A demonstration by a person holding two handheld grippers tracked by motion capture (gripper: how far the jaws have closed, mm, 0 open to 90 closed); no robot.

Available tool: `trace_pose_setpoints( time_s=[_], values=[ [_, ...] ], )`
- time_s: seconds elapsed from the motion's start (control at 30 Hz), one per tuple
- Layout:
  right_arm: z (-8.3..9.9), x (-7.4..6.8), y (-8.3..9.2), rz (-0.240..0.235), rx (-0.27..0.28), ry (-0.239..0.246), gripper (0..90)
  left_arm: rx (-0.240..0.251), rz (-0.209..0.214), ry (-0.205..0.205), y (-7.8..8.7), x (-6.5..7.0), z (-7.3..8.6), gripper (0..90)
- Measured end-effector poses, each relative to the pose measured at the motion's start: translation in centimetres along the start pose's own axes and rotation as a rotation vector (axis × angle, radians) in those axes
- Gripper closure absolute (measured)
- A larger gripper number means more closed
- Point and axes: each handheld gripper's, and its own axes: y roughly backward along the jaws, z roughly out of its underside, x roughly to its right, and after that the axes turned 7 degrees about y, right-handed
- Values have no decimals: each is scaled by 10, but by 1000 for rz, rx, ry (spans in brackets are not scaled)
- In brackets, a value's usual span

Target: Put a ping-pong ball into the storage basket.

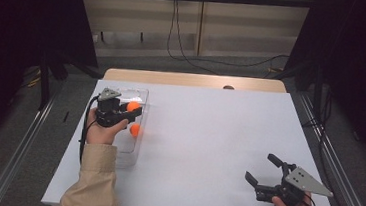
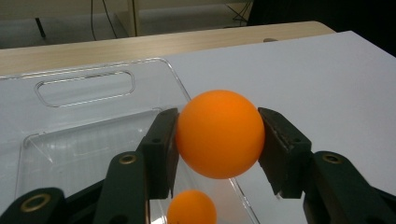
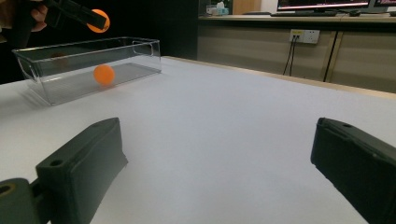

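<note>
Nearest the camera in the high view: right gripper (image 1: 261, 169) at lower right of the frame, jaws spread wide, nothing between them, sitting low over the white table (image 1: 207, 145). In the right gripper view both black jaws stand far apart at the bottom corners, bare tabletop between

Left gripper (image 1: 134, 110) at centre left of the high view, clamped on an orange ball (image 1: 133, 106). In the left gripper view the held ball (image 2: 219, 134) sits mid-frame with a pad pressed on each side, held above the right rim of the clear plastic bin (image 2: 84, 88)

Second orange ball (image 1: 135, 130) lies inside the bin, just below the held one in the high view; it peeks out at the bottom edge of the left gripper view (image 2: 192, 208). The right gripper view has it resting on the bin floor at upper left (image 3: 103, 74), held ball above it (image 3: 99, 20)

Bin (image 1: 143, 99) runs along the table's left edge, long side pointing away from the person
</note>
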Motion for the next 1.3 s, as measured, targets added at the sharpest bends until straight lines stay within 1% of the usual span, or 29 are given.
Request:
trace_pose_setpoints(
  time_s=[0.23,0.33,0.43,0.5,0.57,0.73,0.8,0.9,0.93,1.03,1.17,1.23,1.3],
  values=[
    [0,0,0,-1,1,2,23,1,-14,4,1,-4,1,508],
    [0,0,0,-1,2,2,23,3,-18,10,0,-4,2,508],
    [0,0,0,0,2,2,23,-4,-27,4,-1,-6,2,508],
    [0,0,0,0,2,3,23,-3,-29,10,-2,-7,3,508],
    [0,0,0,0,3,2,23,-8,-38,5,-2,-8,4,508],
    [0,0,0,-1,2,3,23,-13,-47,9,-2,-11,5,507],
    [0,0,0,-1,2,3,23,-12,-56,10,-2,-11,5,508],
    [0,0,-1,-2,2,2,23,-22,-68,-1,-2,-13,6,508],
    [0,0,-1,-2,2,2,23,-22,-69,6,-3,-13,6,508],
    [0,0,-1,-3,1,4,23,-24,-82,8,-3,-15,7,508],
    [0,0,-1,-2,1,5,23,-31,-89,18,-4,-18,9,508],
    [0,0,-1,-3,1,5,23,-27,-98,6,-4,-18,9,507],
    [0,0,-1,-3,1,6,23,-29,-103,6,-4,-18,9,507]
  ],
)
